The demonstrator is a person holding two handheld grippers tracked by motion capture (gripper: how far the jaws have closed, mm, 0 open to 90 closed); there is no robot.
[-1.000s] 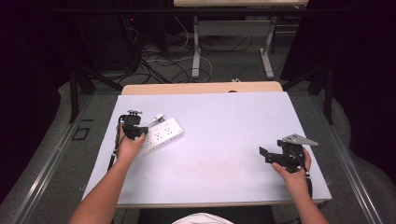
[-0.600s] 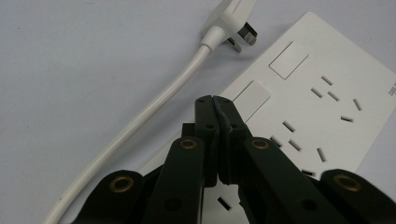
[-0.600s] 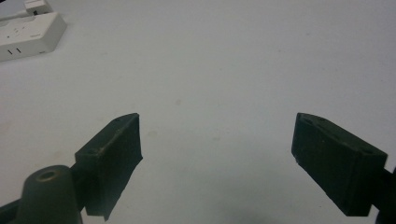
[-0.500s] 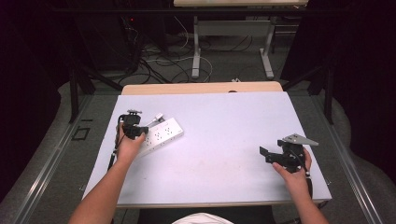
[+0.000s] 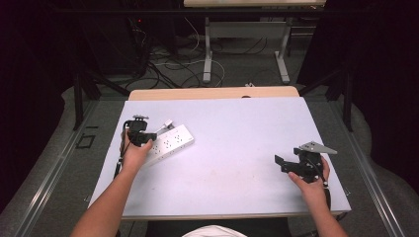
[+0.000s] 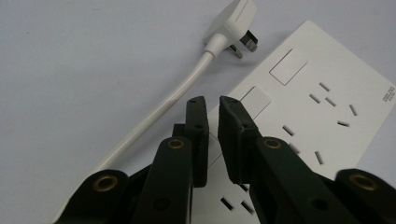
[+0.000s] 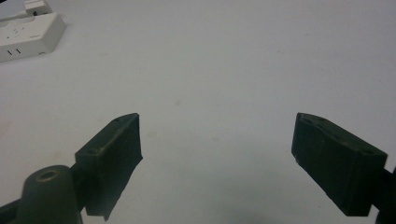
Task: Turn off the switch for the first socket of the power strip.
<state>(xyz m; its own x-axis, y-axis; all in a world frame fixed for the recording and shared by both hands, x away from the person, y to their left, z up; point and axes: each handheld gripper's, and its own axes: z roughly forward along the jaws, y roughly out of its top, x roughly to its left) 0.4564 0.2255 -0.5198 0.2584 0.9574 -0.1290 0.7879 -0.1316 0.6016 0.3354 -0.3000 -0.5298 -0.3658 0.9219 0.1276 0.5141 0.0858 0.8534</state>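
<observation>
A white power strip (image 5: 172, 142) lies on the left part of the white table (image 5: 237, 123), with its plug (image 5: 167, 123) and white cable (image 6: 173, 93) resting loose beside it. My left gripper (image 5: 146, 142) hovers over the strip's near end. In the left gripper view the left gripper (image 6: 211, 101) has its jaws almost together, with only a thin gap and nothing between them, above the strip (image 6: 322, 102) and below the plug (image 6: 233, 21). My right gripper (image 5: 282, 164) is at the table's right side. It is open wide (image 7: 217, 135) over bare tabletop, and the strip (image 7: 28, 35) is far off.
A wooden table edge (image 5: 212, 93) runs behind the white top. Beyond it, on the floor, are cables (image 5: 168, 61) and metal desk legs (image 5: 207, 49). The person's forearms enter from the bottom edge.
</observation>
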